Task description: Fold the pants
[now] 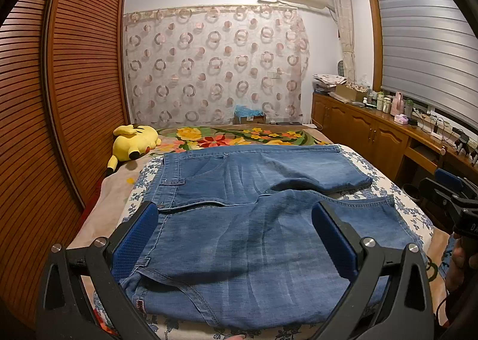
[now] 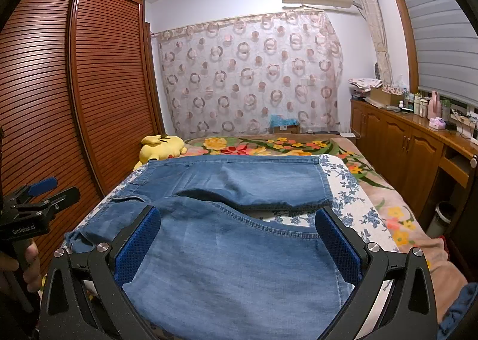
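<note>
a: where are the pants (image 1: 254, 190)?

b: spread flat on the bed (image 1: 385, 187), straight ahead of the left gripper (image 1: 236, 238). the waistband sits by its left finger, and the two legs run off toward its right. the near leg lies between its fingers; the far leg lies beyond, with a gap of sheet (image 1: 352, 195) between the hems.

a: is the left gripper holding anything?

b: no. its fingers (image 1: 136, 242) stand wide apart, blue pads facing in, with denim lying loose between them. whether the pads touch the cloth i cannot tell.

a: and the right gripper (image 2: 239, 244)?

b: same, spread wide with nothing pinched. the near leg's hem curves just ahead of its tips, and the cloth runs back between its fingers (image 2: 336, 242). the far leg lies beyond it, across a strip of sheet.

a: can each see the other?

b: yes. the right gripper shows at the far right edge of the left view, the left one at the far left edge of the right view, both off the side of the bed.

a: anything else?

b: a yellow plush (image 1: 134, 139) lies beyond the waistband, left of both, beside the wardrobe (image 1: 74, 85).
</note>
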The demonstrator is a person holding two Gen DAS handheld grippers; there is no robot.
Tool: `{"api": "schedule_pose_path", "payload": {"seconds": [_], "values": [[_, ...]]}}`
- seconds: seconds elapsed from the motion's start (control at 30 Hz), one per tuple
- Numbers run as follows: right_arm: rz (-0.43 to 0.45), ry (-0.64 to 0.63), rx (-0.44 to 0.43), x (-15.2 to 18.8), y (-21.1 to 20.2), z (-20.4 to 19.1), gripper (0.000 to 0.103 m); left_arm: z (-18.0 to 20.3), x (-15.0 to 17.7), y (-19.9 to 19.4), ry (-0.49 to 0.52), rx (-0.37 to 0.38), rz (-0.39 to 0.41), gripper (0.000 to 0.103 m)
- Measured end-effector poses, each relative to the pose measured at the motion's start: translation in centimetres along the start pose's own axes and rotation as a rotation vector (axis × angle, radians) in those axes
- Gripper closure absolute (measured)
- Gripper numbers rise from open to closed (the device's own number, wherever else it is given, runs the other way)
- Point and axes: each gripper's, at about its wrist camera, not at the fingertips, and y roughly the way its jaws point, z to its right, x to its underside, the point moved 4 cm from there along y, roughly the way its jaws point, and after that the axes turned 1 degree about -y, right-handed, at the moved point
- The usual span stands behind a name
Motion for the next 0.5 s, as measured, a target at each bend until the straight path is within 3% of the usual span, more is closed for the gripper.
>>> {"api": "schedule_pose_path", "payload": {"seconds": [0.5], "values": [[0.0, 0.002, -0.002, 0.05, -0.08, -0.14, 0.0, 0.02, -0.03, -0.04, 0.002, -0.001, 0.002, 0.0]]}}
